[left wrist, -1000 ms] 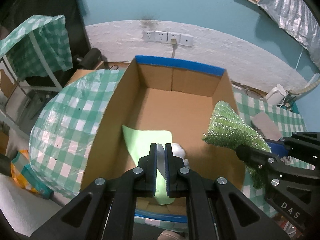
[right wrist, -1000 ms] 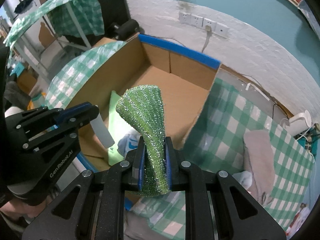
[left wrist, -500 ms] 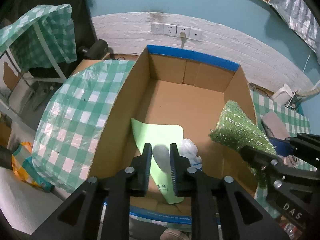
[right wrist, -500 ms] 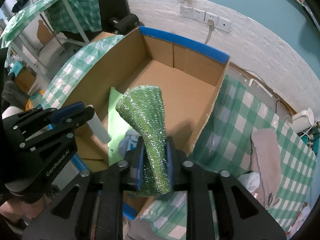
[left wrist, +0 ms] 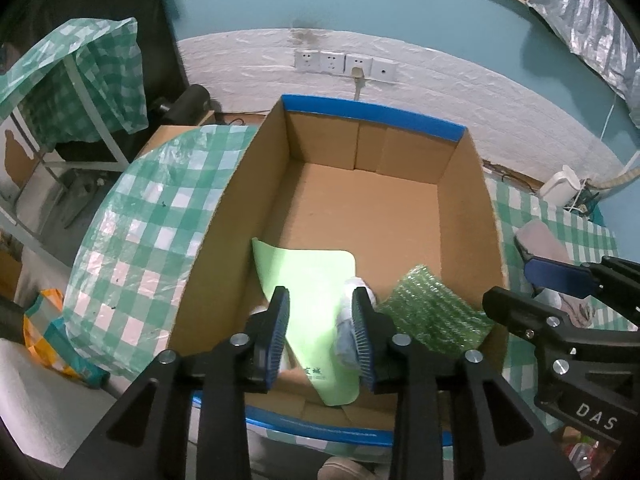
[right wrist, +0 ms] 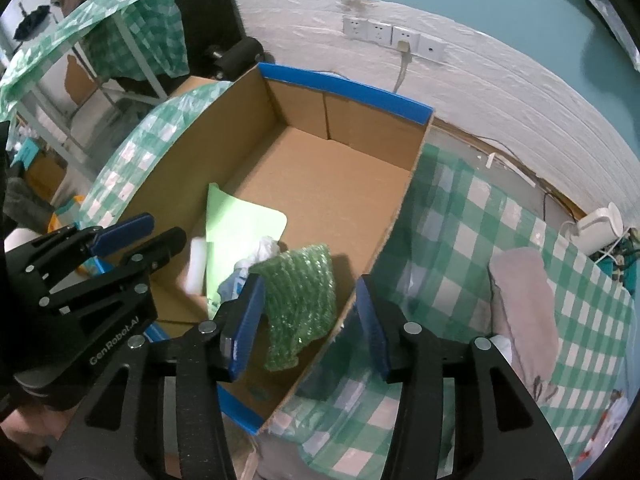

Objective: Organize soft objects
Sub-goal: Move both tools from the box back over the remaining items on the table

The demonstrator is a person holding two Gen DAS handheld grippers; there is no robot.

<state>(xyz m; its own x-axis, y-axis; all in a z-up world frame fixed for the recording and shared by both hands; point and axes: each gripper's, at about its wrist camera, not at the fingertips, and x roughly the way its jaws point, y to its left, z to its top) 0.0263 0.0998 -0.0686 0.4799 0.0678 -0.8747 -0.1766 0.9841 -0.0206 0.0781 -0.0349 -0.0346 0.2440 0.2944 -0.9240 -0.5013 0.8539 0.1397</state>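
Observation:
An open cardboard box with blue-taped rims sits on a green checked tablecloth. Inside its near end lie a light green sheet, a white crumpled cloth and a sparkly green scouring cloth. My left gripper is open and empty above the green sheet. My right gripper is open and empty over the box's near right corner, with the scouring cloth below it.
A pinkish-grey cloth lies on the tablecloth right of the box. A white kettle stands at the far right. Wall sockets and a white brick wall lie behind. A checked-covered rack stands far left.
My right gripper opened and the sparkly green cloth dropped into the box. My left gripper opened wider, from nearly closed, and pulled back a little.

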